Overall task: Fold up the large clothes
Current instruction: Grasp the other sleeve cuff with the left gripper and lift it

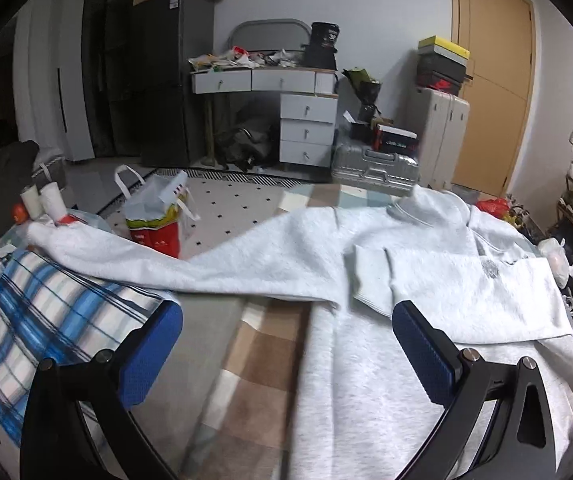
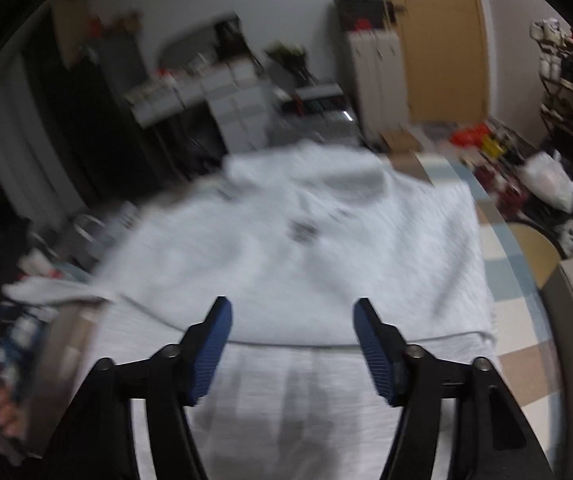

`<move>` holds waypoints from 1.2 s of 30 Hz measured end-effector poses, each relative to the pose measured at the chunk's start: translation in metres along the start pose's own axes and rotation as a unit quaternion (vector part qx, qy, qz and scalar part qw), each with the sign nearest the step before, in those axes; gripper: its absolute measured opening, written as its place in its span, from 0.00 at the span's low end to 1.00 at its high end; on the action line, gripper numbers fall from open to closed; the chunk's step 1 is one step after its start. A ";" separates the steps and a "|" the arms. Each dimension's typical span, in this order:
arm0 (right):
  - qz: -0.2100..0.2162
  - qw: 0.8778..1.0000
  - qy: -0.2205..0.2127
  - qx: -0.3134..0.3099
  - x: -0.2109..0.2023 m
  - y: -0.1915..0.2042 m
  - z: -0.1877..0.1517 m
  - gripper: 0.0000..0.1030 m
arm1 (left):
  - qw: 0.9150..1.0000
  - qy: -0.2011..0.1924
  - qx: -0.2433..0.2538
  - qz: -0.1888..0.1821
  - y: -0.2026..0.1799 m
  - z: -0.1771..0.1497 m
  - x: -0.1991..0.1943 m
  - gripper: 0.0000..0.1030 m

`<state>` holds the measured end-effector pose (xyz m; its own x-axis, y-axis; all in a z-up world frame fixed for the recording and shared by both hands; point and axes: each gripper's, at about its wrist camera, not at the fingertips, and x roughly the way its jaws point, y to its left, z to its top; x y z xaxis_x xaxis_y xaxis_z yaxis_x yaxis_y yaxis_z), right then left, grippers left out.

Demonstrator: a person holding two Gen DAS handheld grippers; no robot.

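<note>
The big white sweatshirt (image 1: 386,380) lies flat on the bed (image 1: 254,360). One sleeve is already folded across its chest. The other sleeve (image 1: 190,256) stretches long, out to the far left, across the bed toward a blue checked cloth (image 1: 46,312). The left gripper (image 1: 286,312) is the closer one to that sleeve, just on its near side. Its fingers are wide apart and hold nothing. The right gripper (image 2: 291,308) hangs over the sweatshirt's body, fingers also apart and holding nothing.
</note>
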<state>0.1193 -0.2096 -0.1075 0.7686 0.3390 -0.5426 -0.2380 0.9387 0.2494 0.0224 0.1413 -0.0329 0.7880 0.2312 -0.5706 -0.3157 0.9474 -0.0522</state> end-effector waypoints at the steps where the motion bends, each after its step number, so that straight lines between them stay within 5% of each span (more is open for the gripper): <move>1: 0.019 0.999 -0.028 0.000 -0.015 0.012 -0.002 0.89 | 1.000 -0.001 -0.005 -0.003 0.006 0.004 -0.004 0.99; 3: 0.049 0.995 -0.087 -0.006 -0.044 0.031 -0.013 1.00 | 1.000 -0.007 -0.022 -0.009 0.026 0.013 -0.017 0.99; 7: 0.076 0.988 -0.133 -0.036 -0.059 0.051 -0.038 1.00 | 0.998 -0.014 -0.056 -0.005 0.081 0.032 -0.040 0.99; 13: 0.105 0.991 -0.069 -0.049 -0.031 0.053 -0.054 1.00 | 0.988 0.014 -0.143 0.053 0.175 0.046 -0.036 0.99; 16: 0.115 0.990 -0.073 -0.048 -0.027 0.051 -0.055 1.00 | 0.976 0.040 -0.205 0.056 0.209 0.049 -0.013 0.99; 20: 0.116 0.990 -0.068 -0.050 -0.028 0.054 -0.060 1.00 | 0.957 0.137 -0.254 0.022 0.236 0.054 0.049 0.99; 28: 0.118 0.990 -0.058 -0.050 -0.028 0.051 -0.065 1.00 | 0.920 0.216 -0.327 0.022 0.259 0.044 0.133 0.99; 32: 0.114 0.991 -0.049 -0.056 -0.021 0.050 -0.065 1.00 | 0.924 0.226 -0.308 0.038 0.256 0.052 0.151 0.99; 36: 0.114 0.991 -0.035 -0.057 -0.014 0.051 -0.066 1.00 | 0.935 0.255 -0.233 0.079 0.250 0.061 0.169 0.99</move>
<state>0.0568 -0.1624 -0.1399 0.7262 0.5411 -0.4241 -0.4726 0.8409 0.2636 0.1092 0.4306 -0.0921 0.3945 0.1120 -0.9120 -0.6975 0.6827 -0.2178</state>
